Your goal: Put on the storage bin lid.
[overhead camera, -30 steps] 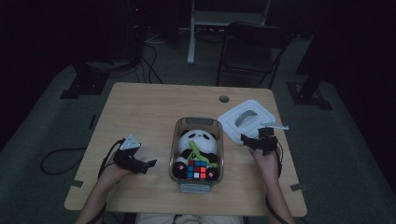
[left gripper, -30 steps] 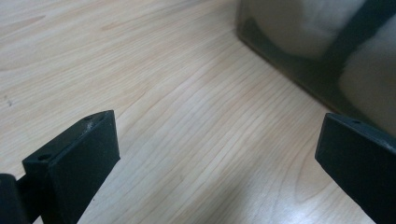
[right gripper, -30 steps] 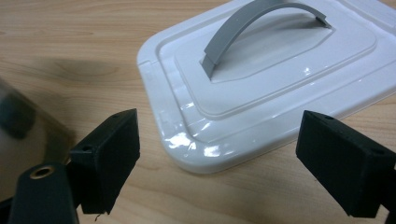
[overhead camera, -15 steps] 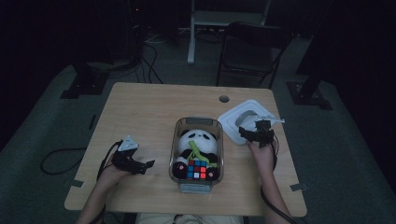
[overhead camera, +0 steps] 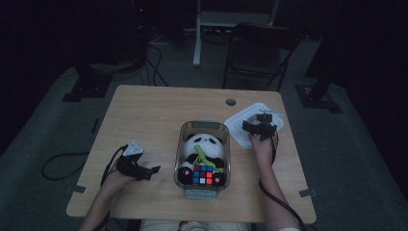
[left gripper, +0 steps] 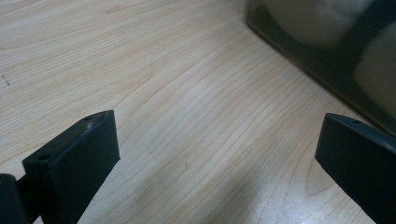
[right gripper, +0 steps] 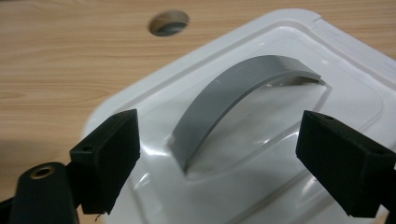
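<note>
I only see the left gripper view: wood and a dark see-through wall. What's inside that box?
Observer: A panda plush lies in the clear container, with a puzzle cube beside it.
Operator: Where's the lid?
Observer: The white lid lies on the table, right of the container.
Operator: Is the other tool holding it?
Observer: No. The right tool is open, its jaws either side of the lid's grey handle.
</note>
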`<state>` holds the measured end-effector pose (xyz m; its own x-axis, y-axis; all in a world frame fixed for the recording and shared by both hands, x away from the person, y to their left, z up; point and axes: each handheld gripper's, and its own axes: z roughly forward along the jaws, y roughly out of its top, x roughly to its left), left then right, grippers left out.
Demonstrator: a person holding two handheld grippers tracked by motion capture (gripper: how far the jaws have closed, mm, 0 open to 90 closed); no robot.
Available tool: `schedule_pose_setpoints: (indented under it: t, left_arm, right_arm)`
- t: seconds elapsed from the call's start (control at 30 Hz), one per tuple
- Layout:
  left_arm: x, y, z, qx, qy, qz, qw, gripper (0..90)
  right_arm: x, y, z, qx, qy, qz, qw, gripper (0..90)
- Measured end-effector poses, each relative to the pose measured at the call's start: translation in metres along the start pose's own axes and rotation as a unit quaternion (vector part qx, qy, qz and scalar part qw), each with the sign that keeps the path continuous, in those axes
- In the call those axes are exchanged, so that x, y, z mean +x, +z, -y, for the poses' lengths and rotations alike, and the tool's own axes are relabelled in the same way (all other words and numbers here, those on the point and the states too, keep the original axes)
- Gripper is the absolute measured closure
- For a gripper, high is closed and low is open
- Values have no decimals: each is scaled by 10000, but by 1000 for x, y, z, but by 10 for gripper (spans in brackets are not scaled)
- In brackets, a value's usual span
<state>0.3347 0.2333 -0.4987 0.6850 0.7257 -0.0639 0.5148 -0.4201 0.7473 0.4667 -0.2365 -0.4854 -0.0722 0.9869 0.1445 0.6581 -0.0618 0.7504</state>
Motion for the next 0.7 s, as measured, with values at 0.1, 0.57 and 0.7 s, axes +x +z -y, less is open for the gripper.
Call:
schedule_pose_setpoints:
  t: [0.1,0.57,0.7]
  left_arm:
    - [0,0,0,-15,-9,35,10000,4]
    - [0,0,0,-49,-66,73,9999,5]
    - [0,0,0,-44,-62,78,9999,4]
  right_arm:
    - [2,9,-1,74,12,91,9999,146]
    - [18,38,3,193,-9,495,9986,497]
    - [18,37,3,169,59,422,9989,573]
